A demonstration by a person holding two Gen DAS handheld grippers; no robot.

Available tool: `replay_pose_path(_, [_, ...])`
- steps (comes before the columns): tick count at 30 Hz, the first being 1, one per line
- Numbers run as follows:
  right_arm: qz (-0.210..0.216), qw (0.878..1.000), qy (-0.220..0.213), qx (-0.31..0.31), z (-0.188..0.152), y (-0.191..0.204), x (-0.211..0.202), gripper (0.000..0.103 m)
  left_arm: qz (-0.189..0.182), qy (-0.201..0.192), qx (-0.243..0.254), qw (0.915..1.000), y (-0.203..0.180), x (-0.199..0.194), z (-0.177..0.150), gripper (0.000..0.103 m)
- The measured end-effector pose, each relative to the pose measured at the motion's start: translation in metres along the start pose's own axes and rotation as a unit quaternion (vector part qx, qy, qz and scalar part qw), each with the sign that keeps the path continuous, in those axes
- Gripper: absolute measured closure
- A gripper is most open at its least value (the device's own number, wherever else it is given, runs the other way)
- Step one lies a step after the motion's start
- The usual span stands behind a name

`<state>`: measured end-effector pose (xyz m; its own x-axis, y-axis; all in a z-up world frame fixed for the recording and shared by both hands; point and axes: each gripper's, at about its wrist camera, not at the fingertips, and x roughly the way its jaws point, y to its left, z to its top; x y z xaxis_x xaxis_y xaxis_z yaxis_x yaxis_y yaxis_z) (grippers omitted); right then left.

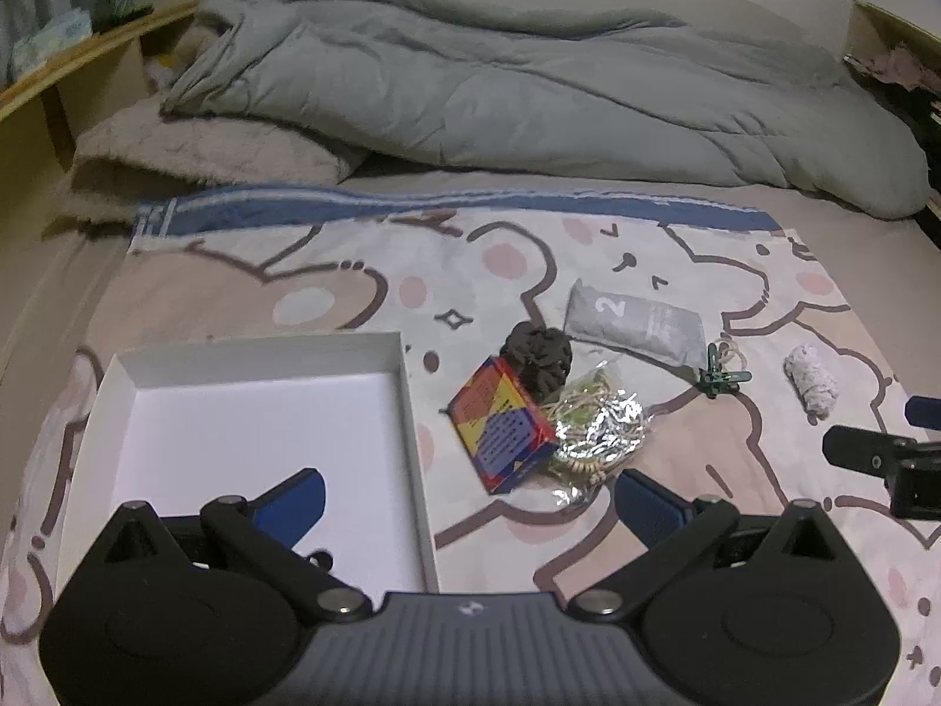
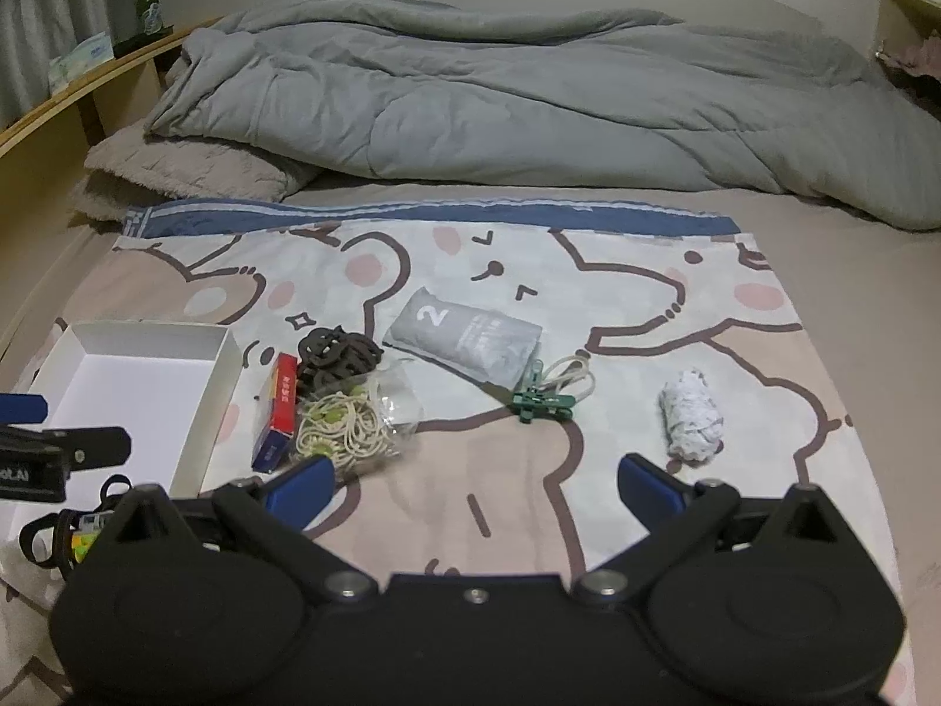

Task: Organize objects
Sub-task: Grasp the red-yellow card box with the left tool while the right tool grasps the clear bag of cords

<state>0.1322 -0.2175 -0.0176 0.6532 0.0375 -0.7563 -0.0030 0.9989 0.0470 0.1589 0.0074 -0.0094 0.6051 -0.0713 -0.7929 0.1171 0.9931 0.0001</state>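
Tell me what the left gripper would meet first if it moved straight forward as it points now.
Probably the colourful box, with the clear bag right beside it. The open left gripper aims between the tray and that pile, but depth is unclear.

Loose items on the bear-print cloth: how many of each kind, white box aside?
Red-blue-yellow cardboard carton: 1
Dark brown scrunchie bundle: 1
Clear plastic bag of cream cord: 1
Grey fabric pouch marked 2: 1
Green plastic clothes pegs: 1 cluster
White crumpled wad: 1
Total: 6
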Motion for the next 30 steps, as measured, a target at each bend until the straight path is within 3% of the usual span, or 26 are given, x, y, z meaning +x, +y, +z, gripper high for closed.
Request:
replay_pose_path(6, [0.025,0.999,0.001,0.043,0.004,-0.005,0.013,0.000,0.007,-0.022,0.033,0.9992,-0.011,0.009,0.000,0.004])
replay_pose_path(7, [0.038,0.998,-0.001,0.056,0.005,-0.007,0.016,0.000,0.005,-0.021,0.032,0.9992,-0.011,0.011,0.001,0.006])
replay_pose_path(9, [0.068,0.994,-0.012,0.084,0.005,-0.010,0.022,0.004,0.003,-0.013,0.027,0.9996,-0.011,0.018,0.002,0.022])
replay_pose_path(14, [0.114,0.981,0.003,0.157,0.005,-0.011,0.053,0.018,0.005,0.001,0.033,0.9995,-0.014,0.038,0.002,0.036])
replay_pose_path(18, [0.133,0.969,0.022,0.206,0.004,-0.010,0.079,0.018,-0.015,0.003,0.044,0.9989,-0.019,0.051,0.002,0.049])
replay_pose_path(24, [0.156,0.948,0.052,0.271,-0.004,-0.007,0.115,0.022,-0.046,-0.002,0.063,0.9970,-0.028,0.071,-0.001,0.059])
replay_pose_path(30, [0.150,0.930,0.082,0.327,-0.014,-0.009,0.150,0.039,-0.066,-0.003,0.083,0.9944,-0.036,0.093,-0.003,0.063])
